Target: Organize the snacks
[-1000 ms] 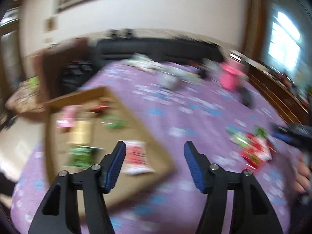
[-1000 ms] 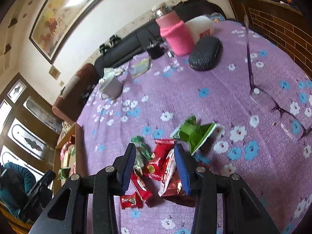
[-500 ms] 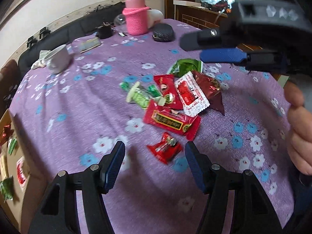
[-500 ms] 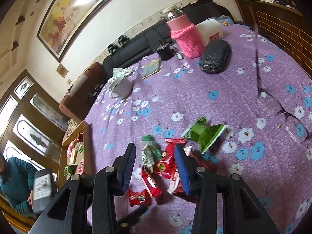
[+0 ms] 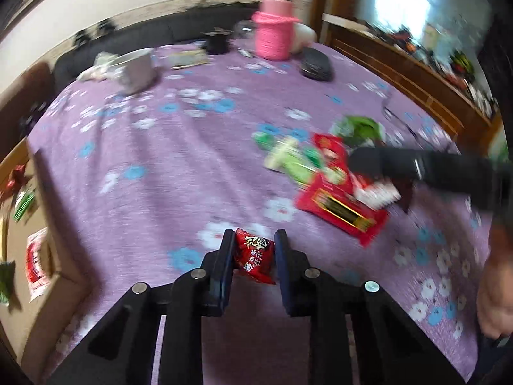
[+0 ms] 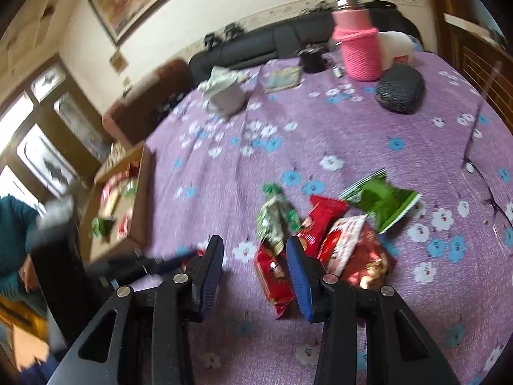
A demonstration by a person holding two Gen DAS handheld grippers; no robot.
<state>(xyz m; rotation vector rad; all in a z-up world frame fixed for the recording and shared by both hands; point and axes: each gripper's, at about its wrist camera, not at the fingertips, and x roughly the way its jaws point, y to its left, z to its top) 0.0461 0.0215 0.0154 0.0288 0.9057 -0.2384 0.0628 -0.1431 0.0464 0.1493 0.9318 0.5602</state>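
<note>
Slip risk: left gripper, jaws just closed, pinches small red packet near the snack pile; crinkly wrapper may slide out. Right gripper spread, empty.

Right gripper with jaws parted and empty, poised over a purple flowered tablecloth. Just ahead, heaped snack packets: a long red one, a green-and-white one, an opened green bag. Cardboard tray of snacks at left; pink-sleeved bottle far back.
</note>
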